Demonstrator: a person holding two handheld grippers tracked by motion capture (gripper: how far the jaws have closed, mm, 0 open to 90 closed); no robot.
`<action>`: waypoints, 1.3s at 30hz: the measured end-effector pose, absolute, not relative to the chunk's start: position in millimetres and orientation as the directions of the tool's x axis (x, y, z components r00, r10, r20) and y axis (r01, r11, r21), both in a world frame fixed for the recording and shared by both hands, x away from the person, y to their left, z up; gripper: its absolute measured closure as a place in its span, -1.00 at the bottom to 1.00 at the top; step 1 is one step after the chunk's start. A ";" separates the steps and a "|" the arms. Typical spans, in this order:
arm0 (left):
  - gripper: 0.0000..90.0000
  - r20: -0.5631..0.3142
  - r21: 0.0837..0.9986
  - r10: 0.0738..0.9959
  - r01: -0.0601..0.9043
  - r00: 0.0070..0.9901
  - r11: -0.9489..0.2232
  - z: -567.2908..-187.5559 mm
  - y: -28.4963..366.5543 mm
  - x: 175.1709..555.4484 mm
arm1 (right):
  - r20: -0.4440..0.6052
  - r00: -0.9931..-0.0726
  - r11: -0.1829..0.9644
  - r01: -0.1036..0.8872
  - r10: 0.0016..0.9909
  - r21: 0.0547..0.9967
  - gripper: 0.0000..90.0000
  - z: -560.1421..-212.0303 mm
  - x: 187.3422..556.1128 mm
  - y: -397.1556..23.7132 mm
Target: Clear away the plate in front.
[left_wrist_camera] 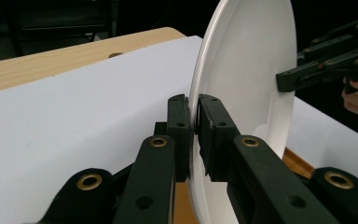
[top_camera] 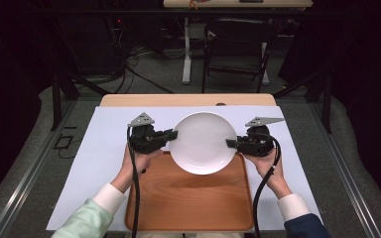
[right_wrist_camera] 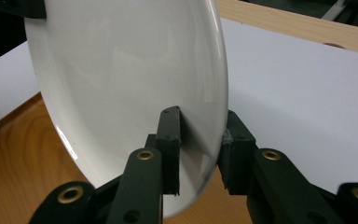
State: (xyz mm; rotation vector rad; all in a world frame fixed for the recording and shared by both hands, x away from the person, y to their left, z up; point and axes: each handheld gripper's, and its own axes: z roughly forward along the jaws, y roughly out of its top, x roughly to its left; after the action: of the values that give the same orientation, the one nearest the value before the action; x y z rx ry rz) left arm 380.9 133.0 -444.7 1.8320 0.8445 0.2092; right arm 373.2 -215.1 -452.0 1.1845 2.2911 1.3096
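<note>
The left gripper (top_camera: 171, 134) pinches the plate's (top_camera: 203, 141) left rim above the tray's (top_camera: 188, 198) far edge; the right gripper (top_camera: 230, 143) pinches its right rim. The plate looks stiff, glossy, probably slippery and breakable, so opposite rims suit.

White sheet (top_camera: 109, 148) and tray (top_camera: 188, 198) on table (top_camera: 188, 99)
</note>
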 end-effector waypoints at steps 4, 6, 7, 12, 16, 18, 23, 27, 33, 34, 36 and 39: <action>0.84 -0.218 0.881 0.635 0.429 0.741 -0.199 -442.4 134.0 377.7 | 0.161 -0.643 0.266 0.514 0.749 0.815 0.64 -448.9 369.8 -214.4; 0.84 -0.217 0.884 0.636 0.426 0.741 -0.194 -442.0 135.3 376.4 | 0.152 -0.646 0.270 0.506 0.748 0.819 0.64 -447.4 368.1 -213.3; 0.84 -0.207 0.885 0.637 0.419 0.743 -0.200 -441.6 136.3 375.8 | 0.153 -0.648 0.269 0.504 0.746 0.821 0.65 -446.5 367.0 -212.8; 0.83 -0.197 0.893 0.636 0.404 0.746 -0.199 -441.1 139.2 370.0 | 0.138 -0.656 0.274 0.484 0.742 0.831 0.67 -443.1 359.7 -210.1; 0.83 -0.189 0.896 0.628 0.395 0.755 -0.204 -440.5 140.7 365.9 | 0.139 -0.665 0.271 0.473 0.734 0.838 0.68 -441.6 353.4 -210.2; 0.83 -0.176 0.900 0.625 0.381 0.760 -0.211 -439.2 141.9 361.8 | 0.133 -0.670 0.275 0.467 0.730 0.841 0.69 -441.4 351.2 -210.0; 0.83 -0.157 0.908 0.624 0.361 0.766 -0.214 -436.5 144.5 355.4 | 0.118 -0.678 0.279 0.446 0.725 0.850 0.69 -439.7 345.1 -207.9; 0.82 -0.166 0.908 0.623 0.366 0.764 -0.207 -438.2 147.1 352.3 | 0.110 -0.686 0.289 0.439 0.719 0.851 0.70 -439.6 340.9 -205.9; 0.82 -0.178 0.906 0.621 0.374 0.763 -0.201 -439.8 149.4 347.1 | 0.110 -0.691 0.296 0.441 0.715 0.847 0.70 -440.8 334.7 -203.7; 0.82 -0.174 0.906 0.619 0.370 0.766 -0.203 -439.9 150.0 346.7 | 0.108 -0.693 0.296 0.437 0.713 0.849 0.70 -441.1 333.6 -203.4; 0.82 -0.179 0.905 0.619 0.375 0.764 -0.200 -440.1 151.5 345.1 | 0.108 -0.696 0.299 0.437 0.710 0.848 0.70 -441.2 331.5 -202.4; 0.82 -0.179 0.905 0.617 0.374 0.766 -0.202 -440.1 153.2 341.8 | 0.111 -0.701 0.302 0.438 0.704 0.847 0.70 -441.7 329.0 -201.2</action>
State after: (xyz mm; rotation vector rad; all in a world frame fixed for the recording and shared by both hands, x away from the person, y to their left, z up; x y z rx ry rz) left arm 341.8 153.2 -440.1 1.8209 0.7668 0.2662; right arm 329.0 -201.2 -441.7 1.0374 2.2919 1.3530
